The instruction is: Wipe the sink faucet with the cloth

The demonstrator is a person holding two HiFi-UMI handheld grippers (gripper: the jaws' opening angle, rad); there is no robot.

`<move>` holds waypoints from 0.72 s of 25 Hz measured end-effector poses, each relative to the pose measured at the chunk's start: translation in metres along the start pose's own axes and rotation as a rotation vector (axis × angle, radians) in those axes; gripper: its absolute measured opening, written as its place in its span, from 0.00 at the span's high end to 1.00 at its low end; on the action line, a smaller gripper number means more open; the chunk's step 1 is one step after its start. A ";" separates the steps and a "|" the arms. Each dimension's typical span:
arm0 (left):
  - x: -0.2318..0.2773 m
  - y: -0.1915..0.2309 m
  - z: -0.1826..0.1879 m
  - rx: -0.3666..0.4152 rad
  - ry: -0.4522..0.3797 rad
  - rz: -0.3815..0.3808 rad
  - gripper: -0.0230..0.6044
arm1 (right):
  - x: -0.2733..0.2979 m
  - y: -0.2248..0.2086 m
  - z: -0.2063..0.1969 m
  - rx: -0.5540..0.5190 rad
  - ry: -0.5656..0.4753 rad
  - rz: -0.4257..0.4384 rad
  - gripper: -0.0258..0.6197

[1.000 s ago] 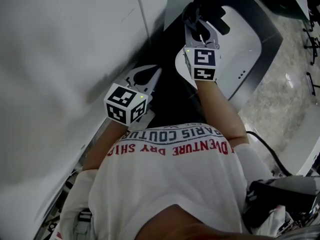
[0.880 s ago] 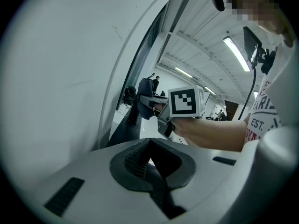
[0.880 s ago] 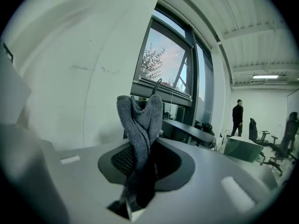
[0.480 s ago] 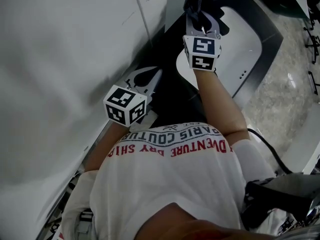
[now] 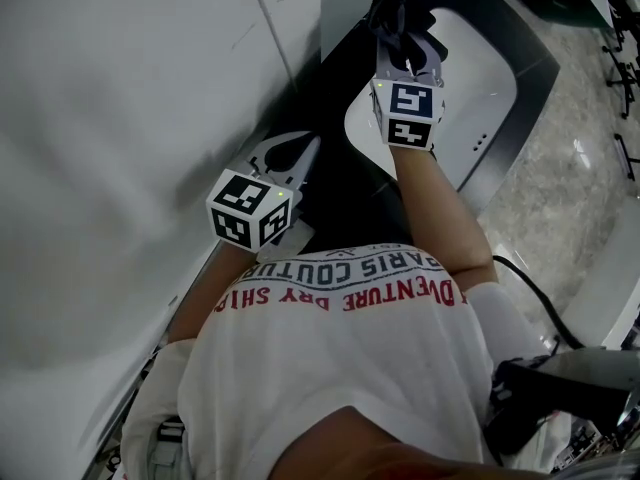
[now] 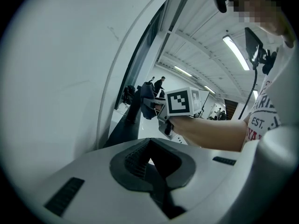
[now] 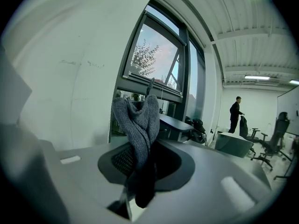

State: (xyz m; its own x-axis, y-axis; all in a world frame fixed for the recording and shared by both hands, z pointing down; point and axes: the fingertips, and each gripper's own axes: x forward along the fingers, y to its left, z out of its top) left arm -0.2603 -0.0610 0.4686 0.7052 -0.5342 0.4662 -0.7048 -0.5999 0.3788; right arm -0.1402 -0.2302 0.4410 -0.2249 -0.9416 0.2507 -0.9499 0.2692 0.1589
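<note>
Currently, your right gripper (image 5: 405, 36) has its jaws clamped on the cloth (image 7: 138, 120), a grey knitted piece bunched into a fold. Confirm this in the right gripper view: the fabric fills the space between the pads, rises out past the fingertips and hangs down toward the gripper body. In the left gripper view, the cloth sits right at the dark upright faucet (image 6: 134, 107), directly ahead of the right gripper's jaws. Whether the fabric presses on the faucet or only meets it cannot be told. The white sink (image 5: 480, 88) lies below and to the right of this gripper, set into a dark counter (image 5: 345, 183).

Your left gripper (image 5: 292, 152) has its jaws brought together, with only a sliver of light between the pads and nothing held. It is near your body, well apart from the faucet, above the dark counter. The white wall (image 5: 120, 118) is just to its left. Its jaws point toward the right gripper, whose marker cube (image 6: 181, 101) shows ahead of them.

Beyond the right gripper's jaws you see a window (image 7: 156, 62), and far off to the right of the jaws a standing person (image 7: 235, 111).
</note>
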 end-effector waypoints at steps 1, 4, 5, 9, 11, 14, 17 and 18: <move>0.003 -0.003 0.000 0.004 0.002 -0.007 0.96 | -0.004 -0.004 -0.002 -0.001 0.001 -0.006 0.86; 0.012 -0.014 0.001 0.022 0.012 -0.034 0.96 | -0.019 -0.017 -0.007 -0.003 0.001 -0.020 0.86; 0.014 -0.019 0.001 0.029 0.016 -0.043 0.96 | -0.025 -0.021 -0.009 -0.004 0.000 -0.023 0.86; 0.025 -0.034 0.002 0.059 0.035 -0.079 0.96 | -0.052 -0.043 -0.019 0.016 -0.008 -0.058 0.86; 0.029 -0.038 0.003 0.069 0.041 -0.088 0.96 | -0.061 -0.055 -0.027 0.035 -0.006 -0.080 0.86; 0.034 -0.044 0.001 0.074 0.049 -0.098 0.96 | -0.064 -0.066 -0.034 0.060 0.005 -0.088 0.86; 0.039 -0.054 0.001 0.080 0.049 -0.112 0.96 | -0.067 -0.066 -0.031 0.068 -0.002 -0.057 0.86; 0.040 -0.057 0.001 0.081 0.046 -0.115 0.96 | -0.070 -0.066 -0.029 0.063 -0.007 -0.048 0.86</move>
State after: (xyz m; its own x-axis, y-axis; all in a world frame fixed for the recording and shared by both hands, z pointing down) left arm -0.1921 -0.0489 0.4654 0.7753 -0.4322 0.4605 -0.6096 -0.7028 0.3667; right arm -0.0549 -0.1761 0.4405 -0.1803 -0.9546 0.2373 -0.9712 0.2109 0.1104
